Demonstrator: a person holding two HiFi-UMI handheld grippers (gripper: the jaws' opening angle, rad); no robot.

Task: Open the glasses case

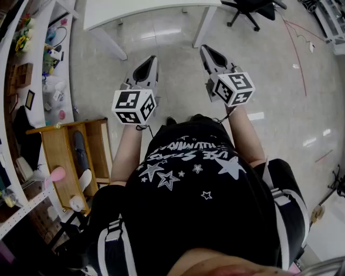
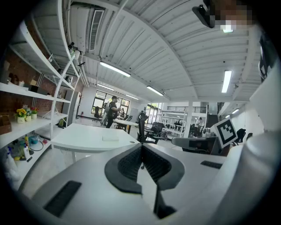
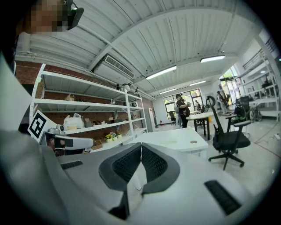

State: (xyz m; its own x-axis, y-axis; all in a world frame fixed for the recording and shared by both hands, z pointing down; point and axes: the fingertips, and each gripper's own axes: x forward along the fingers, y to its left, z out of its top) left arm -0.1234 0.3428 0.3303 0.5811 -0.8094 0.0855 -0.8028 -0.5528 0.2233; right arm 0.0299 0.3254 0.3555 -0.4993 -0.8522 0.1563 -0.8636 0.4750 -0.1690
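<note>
I see no glasses case that I can identify in any view. My left gripper (image 1: 152, 58) and right gripper (image 1: 204, 48) are held side by side in front of the person's body, pointing out over the bare floor towards a white table (image 1: 140, 11). The left gripper (image 2: 142, 146) has its jaws closed together with nothing between them. In the right gripper view the right gripper (image 3: 141, 145) is likewise shut and empty. A dark oblong thing (image 1: 80, 151) lies in a wooden cart (image 1: 59, 156) at the left; I cannot tell what it is.
White shelves (image 1: 32, 81) with small items run along the left wall. A black office chair (image 1: 250, 8) stands at the back right, the same chair (image 3: 226, 136) beside the white table (image 3: 171, 138). People stand far off by desks (image 2: 112, 112).
</note>
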